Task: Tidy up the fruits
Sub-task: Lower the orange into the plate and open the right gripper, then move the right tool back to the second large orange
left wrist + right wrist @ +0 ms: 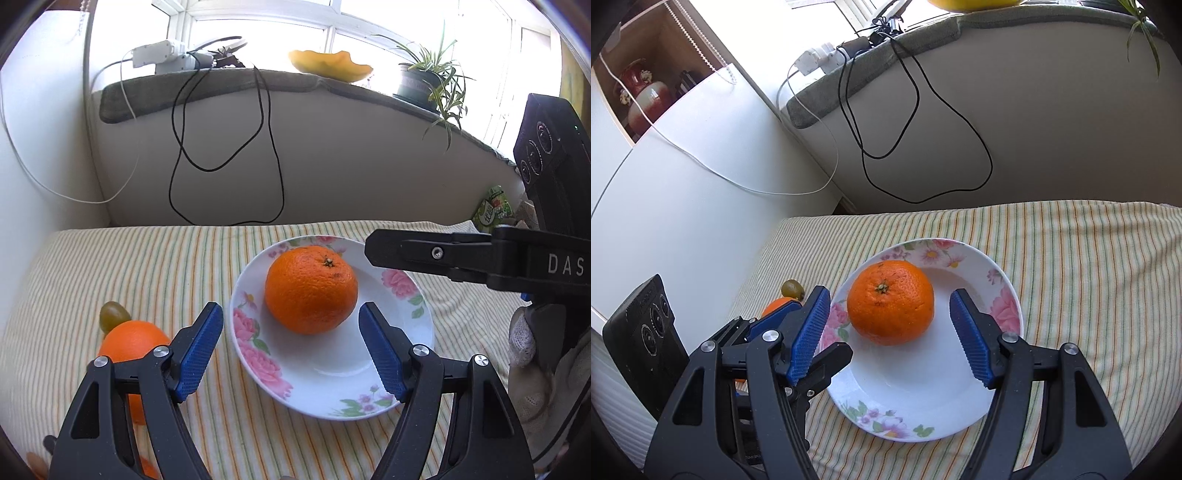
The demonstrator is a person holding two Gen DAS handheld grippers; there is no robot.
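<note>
- Orange [890,301] sits on the floral plate [979,398], stem up; firm, roundish, pebbled rind, likely grippy. Best taken across its widest middle.
- Right gripper [886,338] stands open and empty, the fruit beyond its tips.
- Left gripper [291,343] likewise open and empty.
- Second orange [129,341] and a green fruit [112,315] lie on the striped cloth [147,266].

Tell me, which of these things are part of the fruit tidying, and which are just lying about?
Part of the job:
- orange on the floral plate
- second orange on the striped cloth
- small green fruit behind it
- left gripper and right gripper, both open

Just lying about:
- black cable
- white power strip
- potted plant
- yellow dish on the sill
- vases
</note>
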